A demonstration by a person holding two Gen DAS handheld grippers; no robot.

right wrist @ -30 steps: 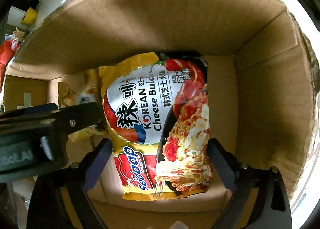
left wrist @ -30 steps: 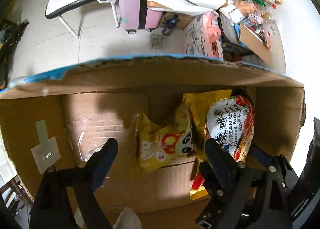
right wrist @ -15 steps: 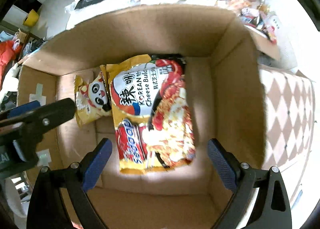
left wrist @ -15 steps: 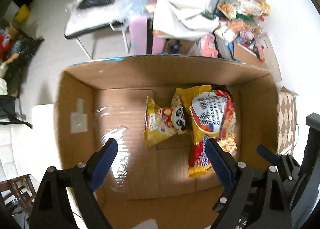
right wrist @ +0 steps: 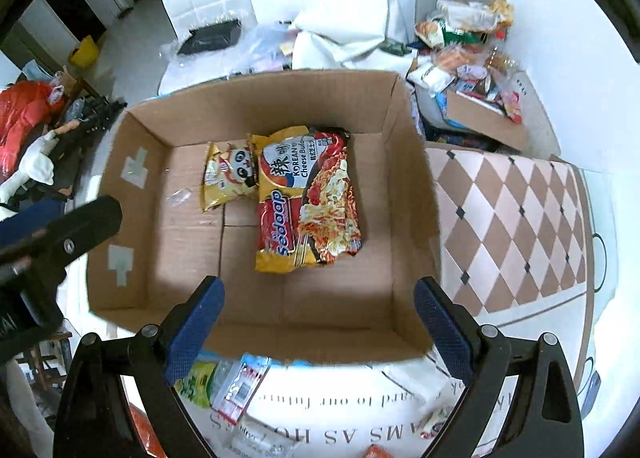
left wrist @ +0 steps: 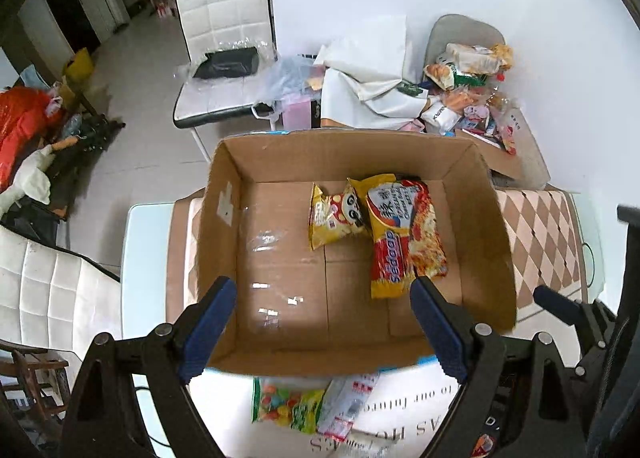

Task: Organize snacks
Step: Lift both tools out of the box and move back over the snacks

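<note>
- Both grippers have lifted up and out of the box [left wrist: 224, 194]. A second ago the views were down between its walls; now the whole rim shows, with the table around it.
- The left gripper [left wrist: 322, 324] is empty, its fingers spread wide, hanging over the box's near edge.
- The right gripper [right wrist: 318, 322] is likewise spread and empty, above the near rim.
- The noodle pack [right wrist: 308, 198] lies flat on the box floor, toward the far right. A second ago it sat close between the right gripper's fingers; now it is well clear of them, so it counts as placed.
- The panda bag [right wrist: 226, 176] lies just left of the noodles, its right edge tucked under or against them; which, I cannot tell.
- The left half of the box floor is bare apart from a scrap of clear tape.
- More snacks wait on the white bag [right wrist: 320, 406] just near of the box: a candy pack [left wrist: 280, 404] and a red-and-white wrapper [left wrist: 348, 402].
- My judgement: this drop-off is finished, and the likely next step is fetching one of those near packs.
</note>
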